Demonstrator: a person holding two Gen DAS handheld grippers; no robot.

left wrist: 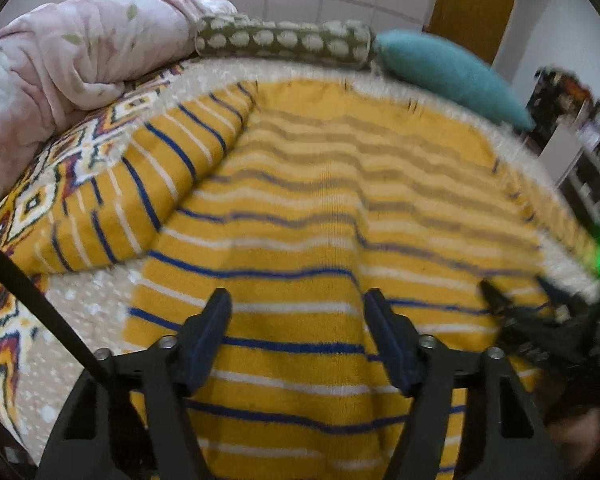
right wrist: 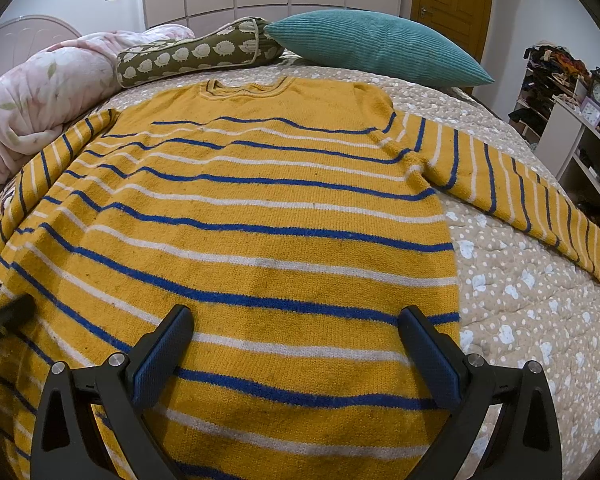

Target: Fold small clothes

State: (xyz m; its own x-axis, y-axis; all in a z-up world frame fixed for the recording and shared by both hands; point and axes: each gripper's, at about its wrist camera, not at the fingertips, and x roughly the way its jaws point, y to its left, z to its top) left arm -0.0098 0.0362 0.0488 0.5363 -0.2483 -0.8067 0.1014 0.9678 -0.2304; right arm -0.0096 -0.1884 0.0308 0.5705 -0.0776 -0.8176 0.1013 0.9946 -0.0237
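Note:
A yellow sweater [right wrist: 260, 216] with blue and white stripes lies spread flat on the bed, collar at the far end and both sleeves stretched out sideways. It also fills the left wrist view [left wrist: 320, 248], which is blurred. My left gripper [left wrist: 296, 304] is open and empty just above the sweater's lower left part. My right gripper [right wrist: 296, 320] is open and empty above the lower hem area. The right gripper's tips show at the right edge of the left wrist view [left wrist: 524, 300].
A beige dotted bedspread [right wrist: 520, 288] covers the bed. A pink quilt [right wrist: 32, 96], a green hedgehog-print bolster [right wrist: 192, 56] and a teal pillow [right wrist: 376, 44] lie at the far end. Shelves with clutter [right wrist: 580, 120] stand at the right.

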